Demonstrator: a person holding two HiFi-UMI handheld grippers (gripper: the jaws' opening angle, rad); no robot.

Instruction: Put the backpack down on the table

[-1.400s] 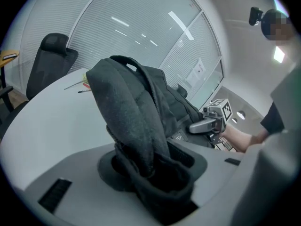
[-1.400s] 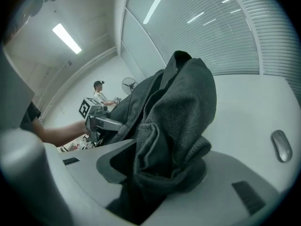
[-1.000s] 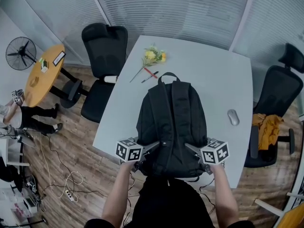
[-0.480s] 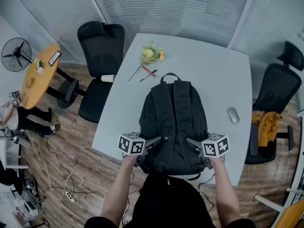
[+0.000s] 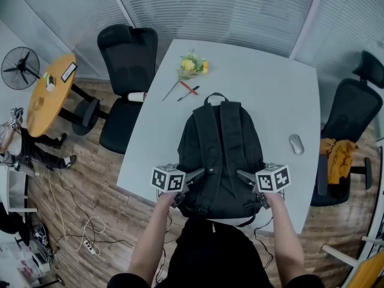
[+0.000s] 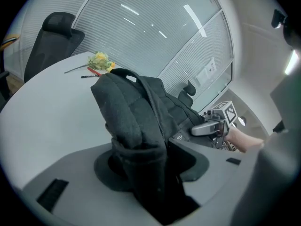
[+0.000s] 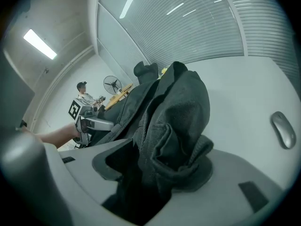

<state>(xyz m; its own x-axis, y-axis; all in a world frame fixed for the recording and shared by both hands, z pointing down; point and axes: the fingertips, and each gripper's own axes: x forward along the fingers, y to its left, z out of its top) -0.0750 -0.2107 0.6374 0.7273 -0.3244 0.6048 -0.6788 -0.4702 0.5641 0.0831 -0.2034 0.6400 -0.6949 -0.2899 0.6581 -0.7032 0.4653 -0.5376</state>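
Pale desk (image 5: 258, 83) in a blind-lined office, black backpack (image 5: 219, 152) lying flat on it (straps up), left claw (image 5: 201, 174) and right claw (image 5: 241, 175) at its near corners, jaws of both just opening, bag fabric slack between them

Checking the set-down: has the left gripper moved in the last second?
Yes. The left gripper has slid slightly away from the person, farther in from the near edge of the table. Its jaws have just been opening, with the backpack between them.
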